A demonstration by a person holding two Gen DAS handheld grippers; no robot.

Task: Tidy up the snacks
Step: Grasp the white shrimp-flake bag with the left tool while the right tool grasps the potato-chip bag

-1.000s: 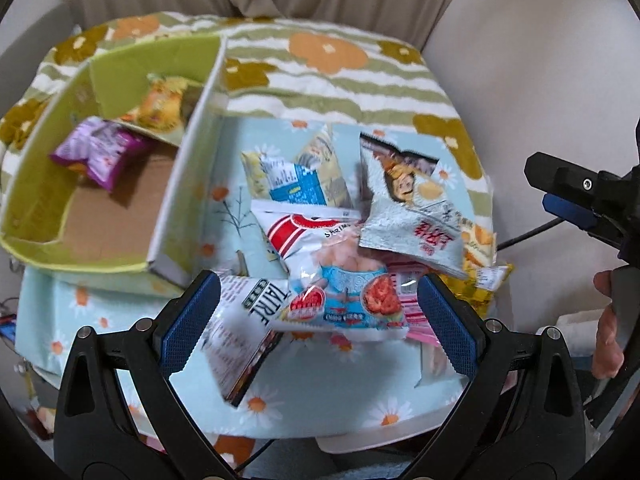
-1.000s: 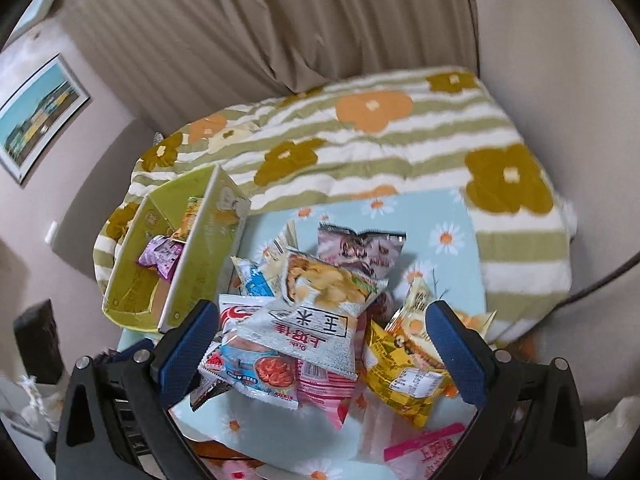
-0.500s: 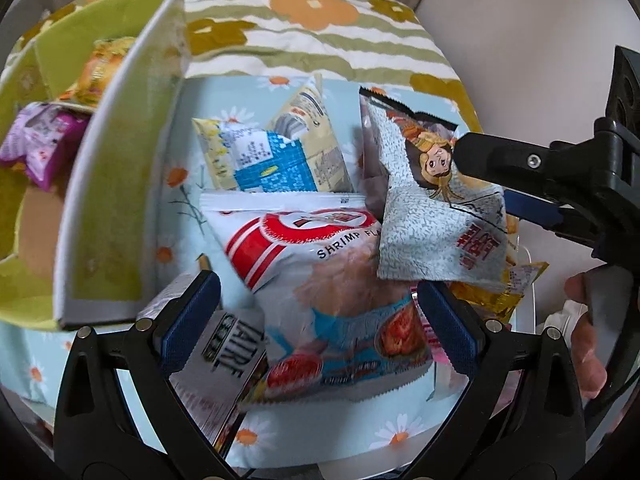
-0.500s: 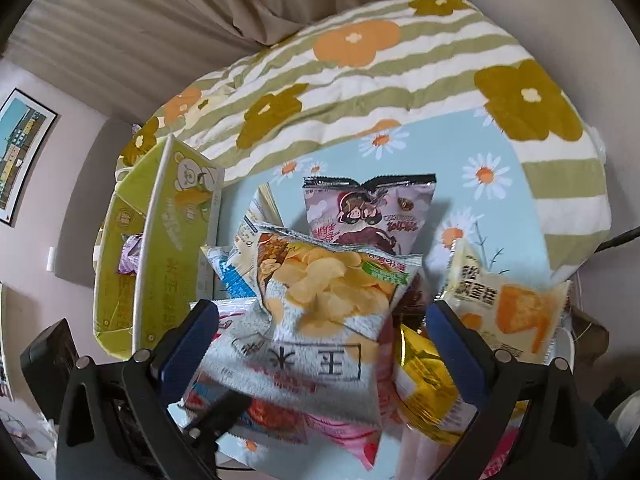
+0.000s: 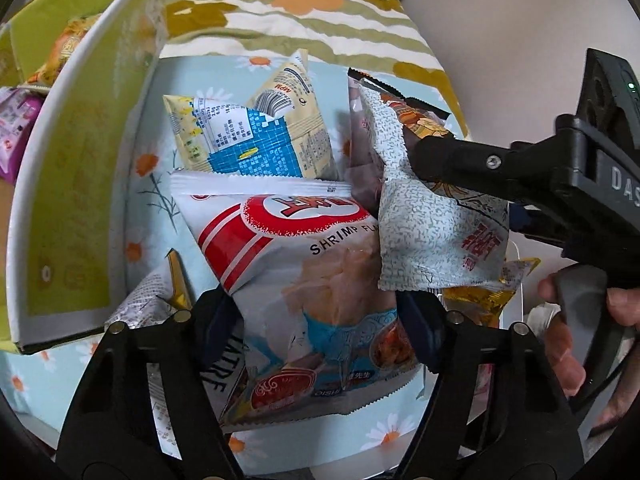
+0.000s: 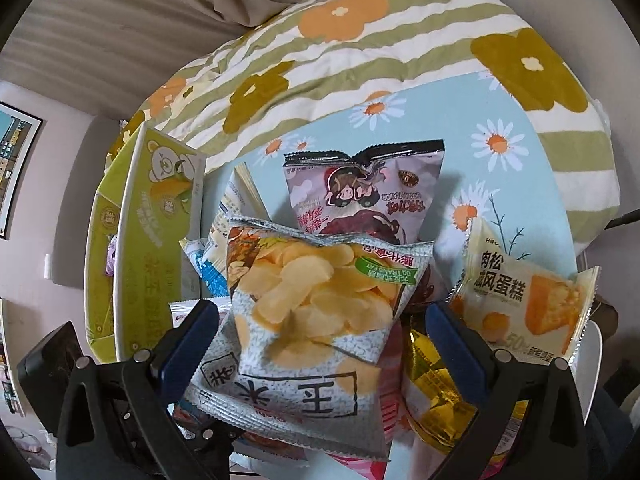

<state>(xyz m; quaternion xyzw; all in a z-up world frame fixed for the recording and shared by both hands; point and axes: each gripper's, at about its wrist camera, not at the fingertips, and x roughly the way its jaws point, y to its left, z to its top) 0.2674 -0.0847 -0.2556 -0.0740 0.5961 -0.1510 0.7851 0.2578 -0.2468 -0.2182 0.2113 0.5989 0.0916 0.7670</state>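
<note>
The left tool [image 5: 320, 320], its jaws just closing, pinches the shrimp bag [image 5: 304, 264], while the right tool [image 6: 320, 332] is spread around the chips bag [image 6: 316, 304].

We think this is a room in a home, probably a bedroom or a living room. Behind the small surface [image 6: 532, 184] with its light blue daisy cloth we see a soft quilt [image 6: 400, 56] with green stripes and big orange and mustard flowers, as on a bed or a sofa. A beige curtain [image 6: 132, 12] hangs behind it, and a framed picture [image 6: 16, 160] is on the plain wall. Packets of snacks [image 6: 316, 300] lie in a heap beside a green cardboard box [image 6: 140, 240].
</note>
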